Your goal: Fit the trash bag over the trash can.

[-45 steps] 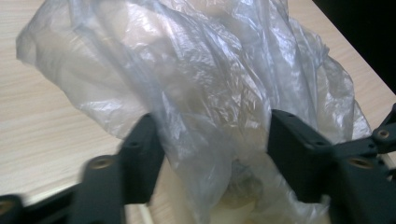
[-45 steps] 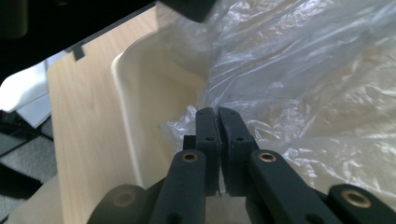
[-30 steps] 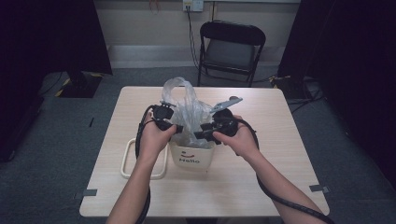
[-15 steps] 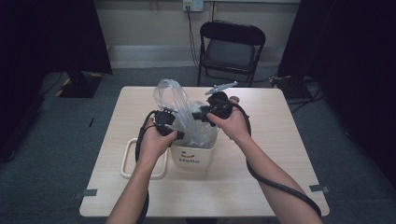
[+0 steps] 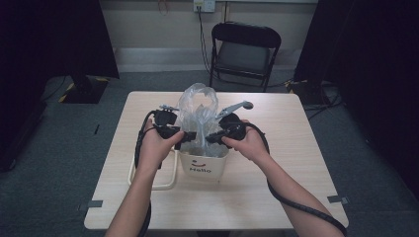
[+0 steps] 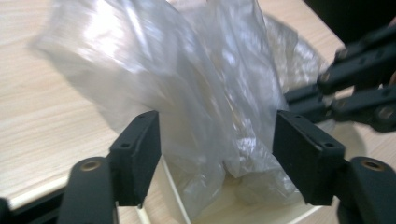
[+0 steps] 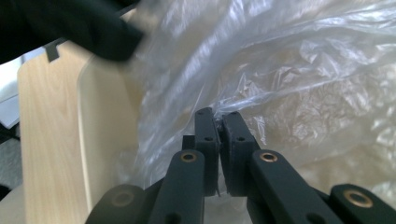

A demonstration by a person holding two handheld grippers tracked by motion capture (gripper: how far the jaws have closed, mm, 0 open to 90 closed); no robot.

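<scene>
A: Item one: clear plastic bag (image 5: 198, 116), count one. Where is it, and how will it handle?

B: It stands in the cream bin (image 5: 203, 165) marked "Hello", on the wooden table (image 5: 276, 173), with its upper part billowing above the rim. I judge it very light, soft and slippery, with no stiffness of its own. It will crumple and slide, and may tear if you pull hard. Take it at the film's edge or at a gathered fold, not on the loose middle.

A: Item two: grippers, count two. What state are they in?

B: Your right gripper (image 7: 219, 135) is clenched on a pinch of the bag's film; in the right gripper view the jaws meet with plastic between them. Your left gripper (image 6: 217, 158) is spread wide, jaws either side of the bag and gripping nothing. In the high view your left gripper (image 5: 187, 137) and right gripper (image 5: 211, 138) sit at the bag's two sides, just above the bin's rim.

A: What else is there?

B: One cream lid or tray (image 5: 148, 173) flat on the table just left of the bin, and one folding chair (image 5: 244, 52) beyond the table.
</scene>
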